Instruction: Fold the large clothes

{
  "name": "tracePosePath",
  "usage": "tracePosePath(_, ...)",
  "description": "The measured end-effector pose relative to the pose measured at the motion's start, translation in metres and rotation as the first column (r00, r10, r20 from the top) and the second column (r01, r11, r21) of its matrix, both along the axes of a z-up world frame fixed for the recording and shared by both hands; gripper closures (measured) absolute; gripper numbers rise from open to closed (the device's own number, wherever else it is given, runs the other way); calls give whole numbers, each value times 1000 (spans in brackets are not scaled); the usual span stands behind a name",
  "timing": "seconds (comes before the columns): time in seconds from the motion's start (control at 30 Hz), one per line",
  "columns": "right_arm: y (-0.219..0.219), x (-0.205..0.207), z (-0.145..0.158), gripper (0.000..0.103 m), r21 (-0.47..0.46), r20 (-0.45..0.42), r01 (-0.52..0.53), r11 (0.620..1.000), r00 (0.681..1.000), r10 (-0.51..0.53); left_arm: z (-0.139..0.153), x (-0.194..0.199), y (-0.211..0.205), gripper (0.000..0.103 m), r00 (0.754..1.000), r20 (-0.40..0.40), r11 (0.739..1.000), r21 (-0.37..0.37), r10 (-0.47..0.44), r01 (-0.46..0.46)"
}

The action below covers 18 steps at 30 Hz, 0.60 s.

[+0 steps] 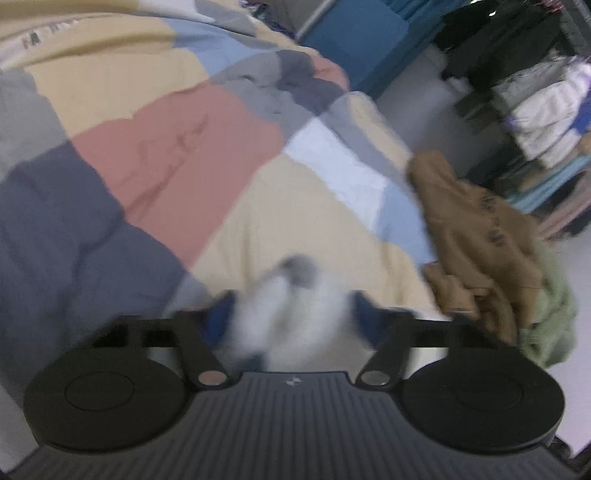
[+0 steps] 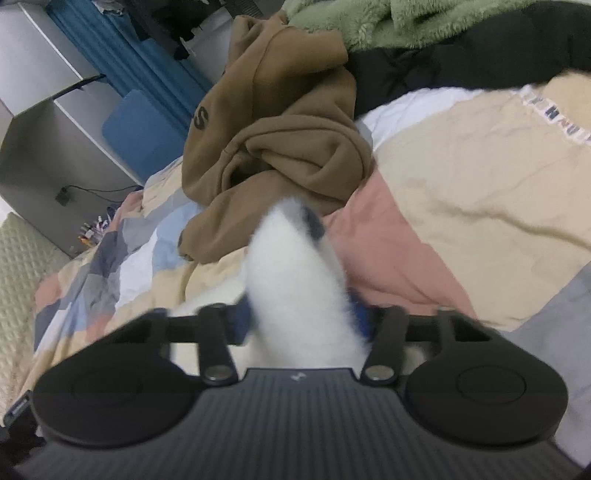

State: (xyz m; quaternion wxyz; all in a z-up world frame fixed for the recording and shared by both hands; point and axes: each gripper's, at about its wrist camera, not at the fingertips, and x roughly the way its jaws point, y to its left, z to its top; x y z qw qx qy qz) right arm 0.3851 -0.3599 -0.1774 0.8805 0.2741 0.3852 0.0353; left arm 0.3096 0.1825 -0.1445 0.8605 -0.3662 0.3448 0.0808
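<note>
Both grippers were found over a patchwork quilt (image 1: 177, 155) on a bed.

L gripper (image 1: 291, 317): jaws narrowed, white fluffy garment (image 1: 295, 317) bunched between them; blurred, pad contact could not be confirmed.

R gripper (image 2: 301, 317): jaws narrow, closed on a tapering fold of same white garment (image 2: 295, 288).

Obstructions: brown hoodie (image 2: 280, 140) heaped just beyond, green fleece (image 2: 351, 22) and black garment (image 2: 461, 55) behind it.

Writing: letter "S" read on hoodie; print on quilt illegible.

Bed edge seen at L of R view, grey cabinet (image 2: 48, 147) beyond. Open quilt to R.
</note>
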Motion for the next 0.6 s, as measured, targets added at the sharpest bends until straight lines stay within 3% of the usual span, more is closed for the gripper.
tracePosePath(0.07,3,-5,10,77,-35,26,-4,999,1000,5,10,-2,-6,67,999,34,999,41,-27,26)
tracePosePath(0.27,-15,-25,25,81,20,120,103,995,987,-104,30,-6,-8,73,973,222,998,3,-59,59)
tracePosePath(0.33,-17,-26,25,81,11,132,125,992,983,-125,33,-2,-11,73,966,249,998,23,-65,61)
tracePosePath(0.47,-16,-12,10,81,-34,88,117,992,990,-114,25,13,-17,73,979,195,995,92,-55,38)
tracePosePath(0.6,-8,-2,-6,80,-76,55,111,991,993,-107,-4,39,-15,73,997,68,991,129,-25,16)
